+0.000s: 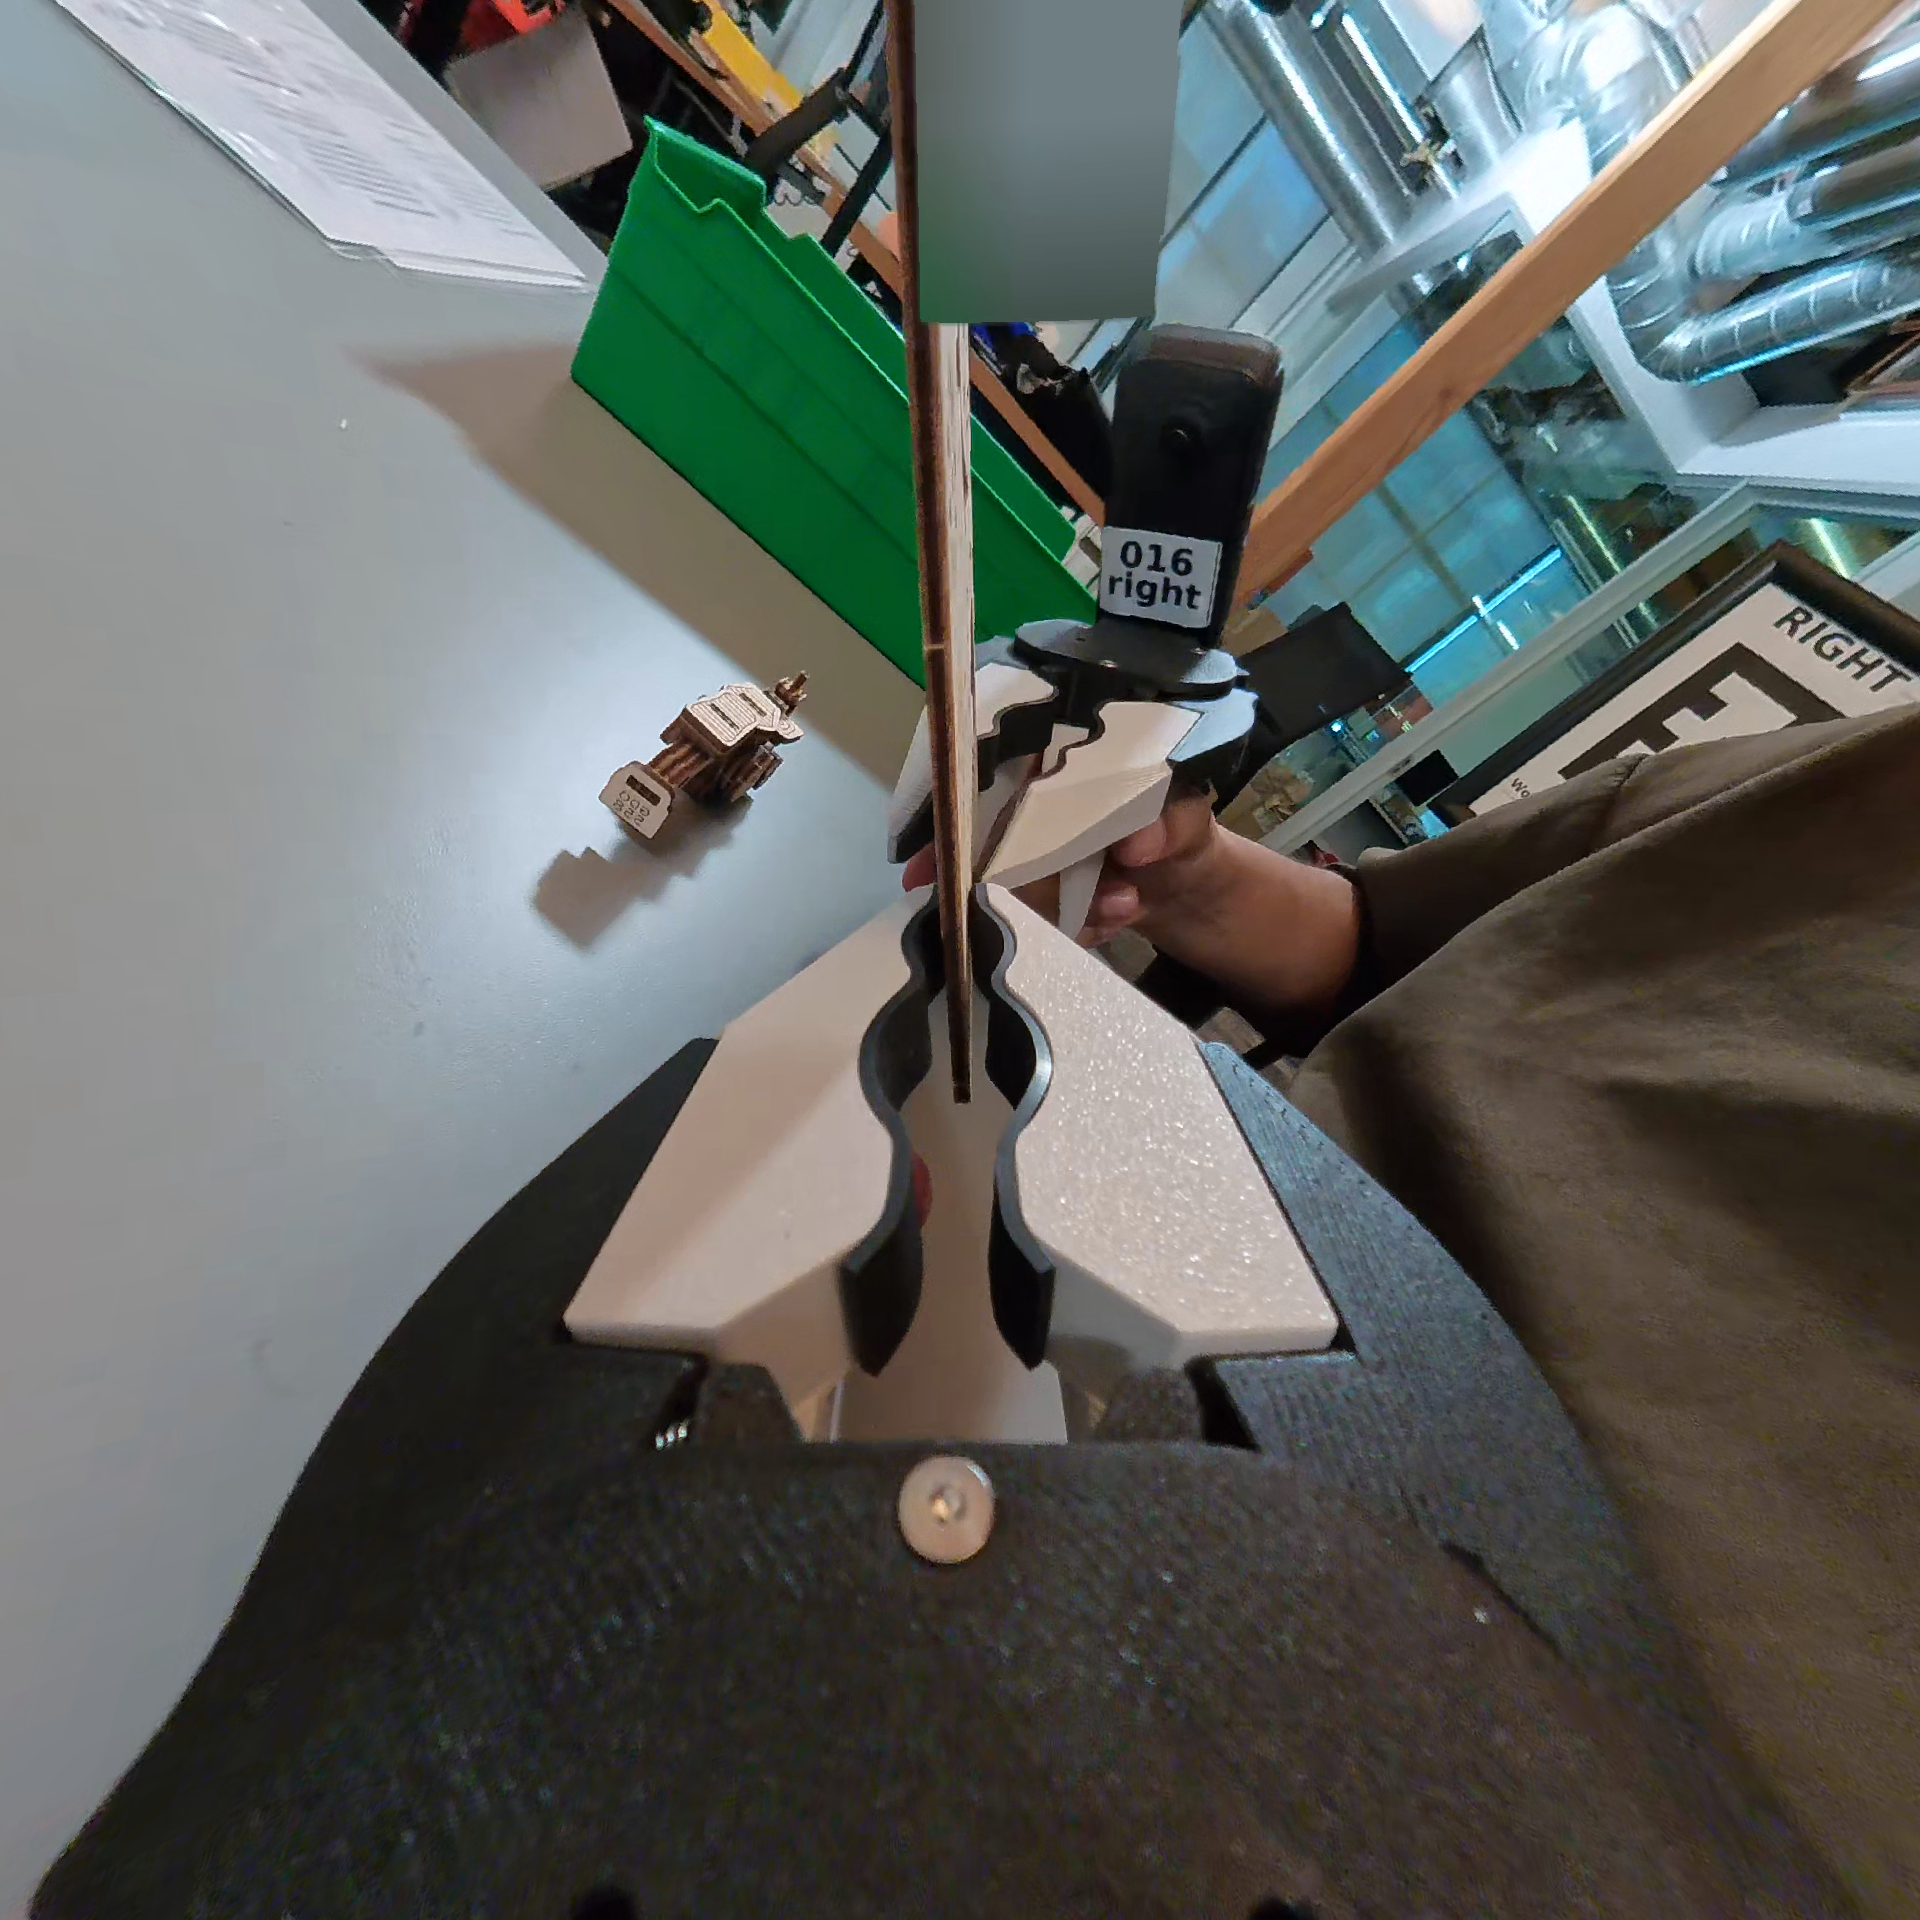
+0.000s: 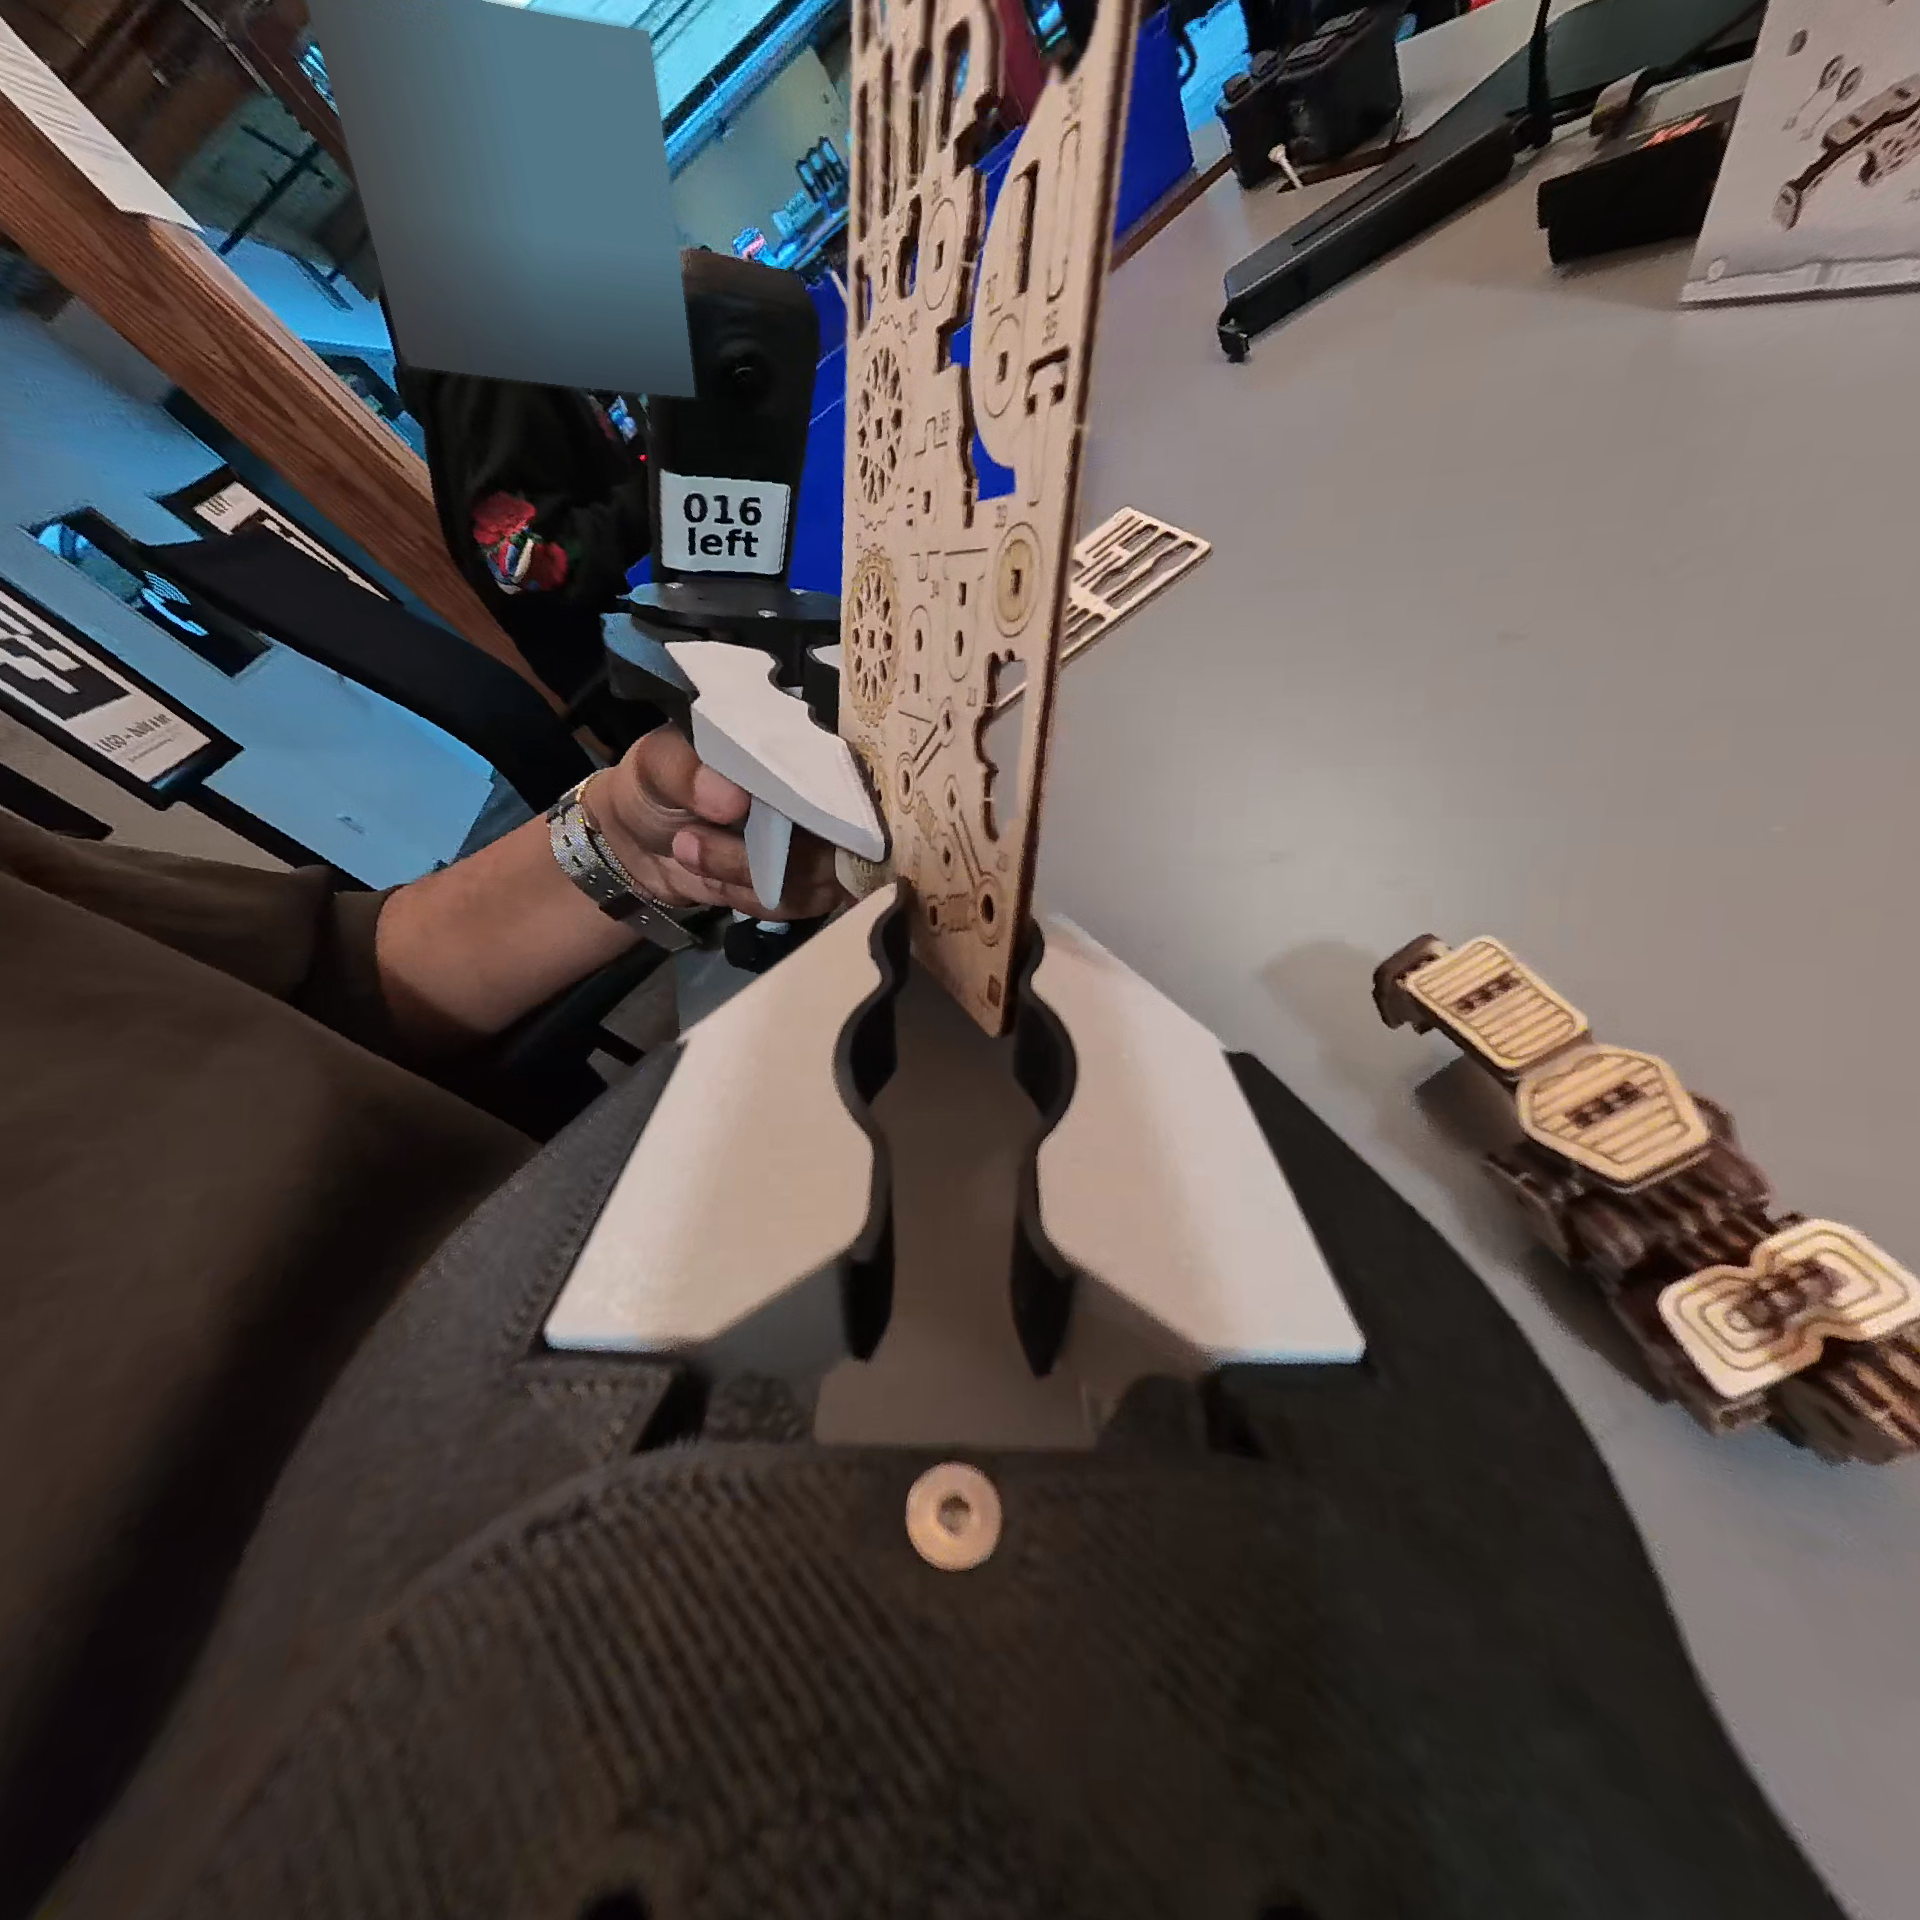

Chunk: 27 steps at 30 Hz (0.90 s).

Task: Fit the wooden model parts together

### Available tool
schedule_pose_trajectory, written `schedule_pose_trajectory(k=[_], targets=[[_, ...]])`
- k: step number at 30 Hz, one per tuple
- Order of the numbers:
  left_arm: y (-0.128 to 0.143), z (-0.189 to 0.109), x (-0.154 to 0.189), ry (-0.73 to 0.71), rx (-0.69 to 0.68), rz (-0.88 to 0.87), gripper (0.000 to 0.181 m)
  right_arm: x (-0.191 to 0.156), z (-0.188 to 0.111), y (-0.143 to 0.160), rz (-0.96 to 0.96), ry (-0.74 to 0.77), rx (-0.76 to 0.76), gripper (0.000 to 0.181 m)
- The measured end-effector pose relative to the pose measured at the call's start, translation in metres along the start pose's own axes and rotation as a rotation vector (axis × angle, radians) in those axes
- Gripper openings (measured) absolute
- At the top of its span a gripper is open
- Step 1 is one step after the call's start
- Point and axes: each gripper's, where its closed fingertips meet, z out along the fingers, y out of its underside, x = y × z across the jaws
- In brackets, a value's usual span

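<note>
A thin laser-cut wooden sheet of parts (image 2: 966, 436) stands upright above the grey table (image 2: 1455, 675). In the left wrist view it shows edge-on (image 1: 940, 520). My left gripper (image 1: 953, 912) is shut on the sheet's lower edge; it also shows in the right wrist view (image 2: 862, 831), pressed against the sheet's face. My right gripper (image 2: 964, 920) has its jaws apart with the sheet's bottom corner between them, touching the right finger (image 2: 1143, 1122). It also shows in the left wrist view (image 1: 951, 857). A part-built wooden model (image 2: 1621, 1164) lies on the table to the right, also visible in the left wrist view (image 1: 717, 753).
A green bin (image 1: 790, 416) stands at the table's far edge, with a printed paper (image 1: 312, 135) to its left. A second wooden sheet (image 2: 1132, 571) lies flat behind the held one. A booklet (image 2: 1818, 156) and black equipment (image 2: 1371, 208) sit at the back right. Left and right tips are no more than a few centimetres apart.
</note>
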Motion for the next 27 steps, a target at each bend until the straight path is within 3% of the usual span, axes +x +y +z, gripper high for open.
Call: schedule_pose_trajectory(k=[27], targets=[[0.011, 0.004, -0.003, -0.073, -0.071, 0.1, 0.0, 0.003, -0.001, 0.011, 0.072, 0.006, -0.06, 0.011]])
